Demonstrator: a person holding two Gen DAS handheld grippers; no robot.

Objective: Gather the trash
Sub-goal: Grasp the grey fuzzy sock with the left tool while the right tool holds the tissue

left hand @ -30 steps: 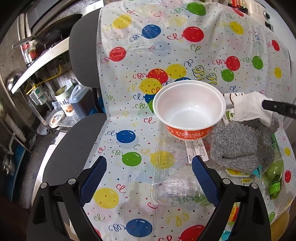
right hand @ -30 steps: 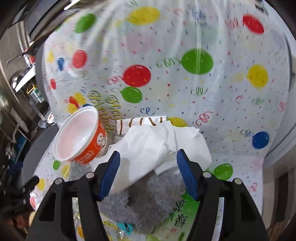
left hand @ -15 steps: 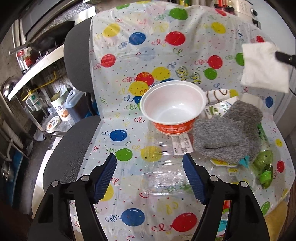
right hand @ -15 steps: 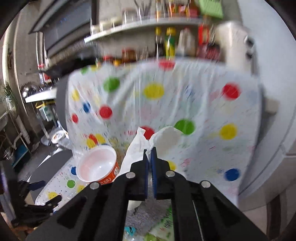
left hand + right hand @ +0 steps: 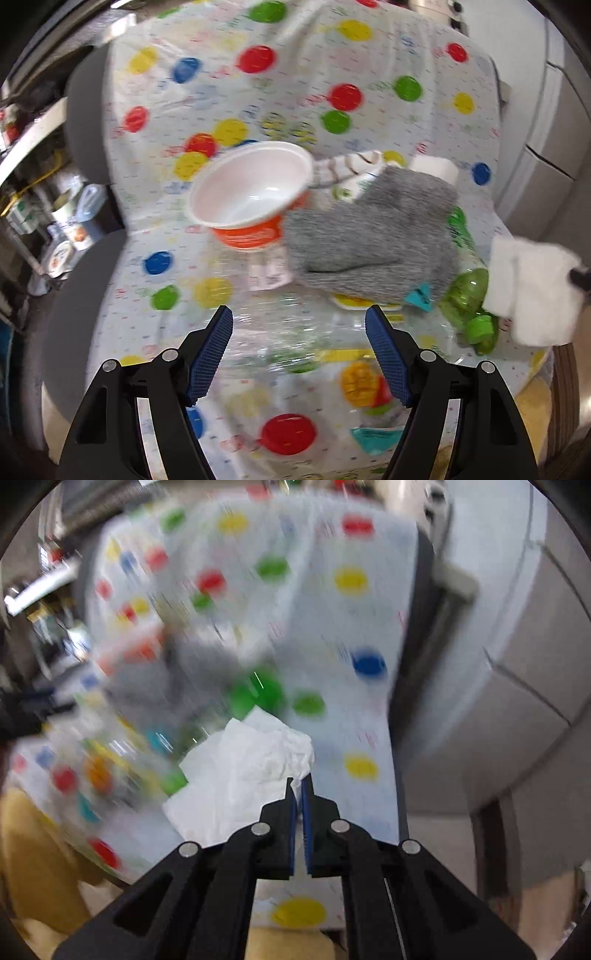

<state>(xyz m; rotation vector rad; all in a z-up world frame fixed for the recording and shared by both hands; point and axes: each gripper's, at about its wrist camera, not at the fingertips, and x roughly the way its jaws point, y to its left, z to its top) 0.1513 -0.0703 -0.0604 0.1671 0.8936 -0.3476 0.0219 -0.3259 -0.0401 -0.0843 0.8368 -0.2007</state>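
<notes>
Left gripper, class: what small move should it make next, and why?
Probably ease forward and down so the left gripper straddles the clear plastic tray. Its jaws stand open and empty right above it, while the right gripper already pinches the white tissue.

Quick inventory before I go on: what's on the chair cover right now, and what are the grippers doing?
balloon-print cover: one, white with coloured dots, draped over the chair
instant noodle cup: one, orange outside, white inside, empty, centre
grey cloth: one, right of the cup, touching it
green bottle: one, lying partly under the cloth
clear plastic container: one, transparent, front centre
white tissue: one, crumpled, lifted at the right
left gripper: open, over the clear container
right gripper: shut on the tissue
</notes>
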